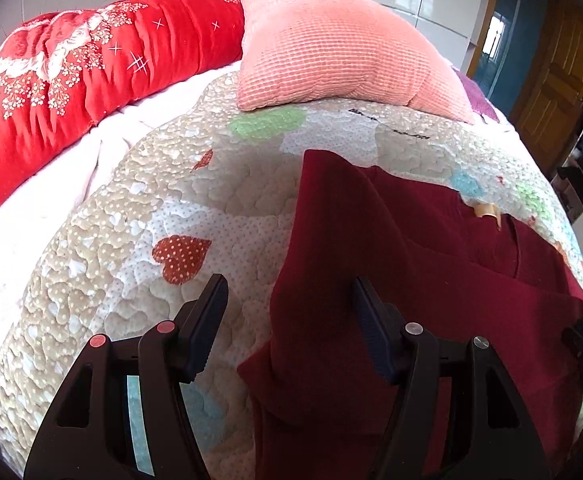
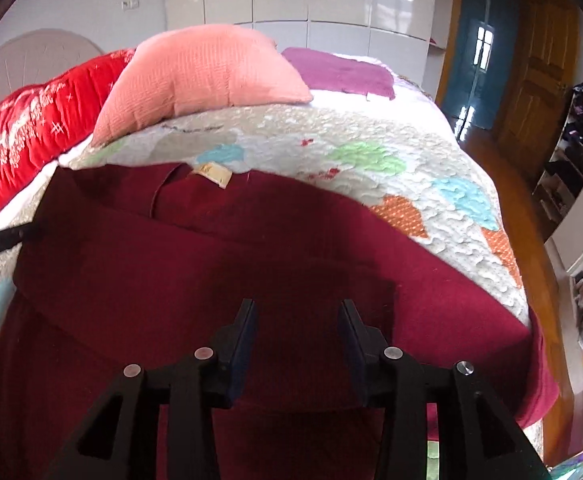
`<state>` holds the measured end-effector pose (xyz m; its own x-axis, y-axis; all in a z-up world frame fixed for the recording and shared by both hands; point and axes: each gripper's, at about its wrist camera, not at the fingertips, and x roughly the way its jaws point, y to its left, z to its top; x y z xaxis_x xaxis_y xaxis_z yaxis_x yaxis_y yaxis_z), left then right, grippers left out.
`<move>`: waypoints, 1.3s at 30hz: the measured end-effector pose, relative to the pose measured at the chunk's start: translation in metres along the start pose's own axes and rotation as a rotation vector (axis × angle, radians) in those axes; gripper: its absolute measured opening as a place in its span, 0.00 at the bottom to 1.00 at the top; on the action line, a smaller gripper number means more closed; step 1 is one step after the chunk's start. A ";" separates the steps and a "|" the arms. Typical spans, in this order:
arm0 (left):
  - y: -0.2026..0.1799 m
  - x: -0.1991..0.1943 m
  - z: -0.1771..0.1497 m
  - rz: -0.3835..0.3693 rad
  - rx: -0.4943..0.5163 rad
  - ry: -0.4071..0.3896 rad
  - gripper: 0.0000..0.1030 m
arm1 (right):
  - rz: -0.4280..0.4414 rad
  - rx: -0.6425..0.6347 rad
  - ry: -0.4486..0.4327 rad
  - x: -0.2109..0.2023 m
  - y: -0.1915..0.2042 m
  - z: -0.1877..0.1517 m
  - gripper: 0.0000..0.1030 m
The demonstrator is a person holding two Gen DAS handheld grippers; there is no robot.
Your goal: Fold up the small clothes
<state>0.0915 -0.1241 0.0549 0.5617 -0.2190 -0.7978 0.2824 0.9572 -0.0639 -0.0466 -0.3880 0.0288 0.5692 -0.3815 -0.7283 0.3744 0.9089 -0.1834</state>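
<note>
A dark red garment point(image 1: 411, 264) lies spread on the quilted bedspread point(image 1: 131, 216), with a cream neck label point(image 1: 485, 210) at its far edge. My left gripper point(image 1: 289, 300) is open and empty, just above the garment's left edge. In the right wrist view the same garment point(image 2: 251, 256) fills the foreground, its label point(image 2: 213, 174) at the far side. My right gripper point(image 2: 297, 320) is open and empty over the garment's middle. A dark part of the left gripper point(image 2: 3, 240) shows at the left edge.
A salmon pink pillow point(image 1: 331, 48) and a red patterned blanket point(image 1: 71, 80) lie at the head of the bed. A purple cloth point(image 2: 339, 70) lies beyond the pillow. The bed's right edge drops to a wooden floor point(image 2: 503, 184). Cluttered shelves point(image 2: 579, 168) stand at the right.
</note>
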 end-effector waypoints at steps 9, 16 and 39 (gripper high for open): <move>0.021 0.040 0.024 0.038 -0.091 0.086 0.64 | -0.008 0.032 -0.012 -0.007 -0.005 0.009 0.35; 0.021 0.002 -0.012 -0.003 -0.053 0.050 0.64 | -0.021 -0.014 -0.006 -0.014 0.001 -0.031 0.38; -0.077 -0.023 -0.064 0.006 0.172 0.084 0.64 | 0.011 0.112 0.078 -0.033 -0.054 -0.029 0.46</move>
<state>0.0068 -0.1805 0.0395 0.4985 -0.1901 -0.8458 0.4121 0.9103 0.0383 -0.1067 -0.4198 0.0431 0.5169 -0.3534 -0.7797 0.4500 0.8870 -0.1037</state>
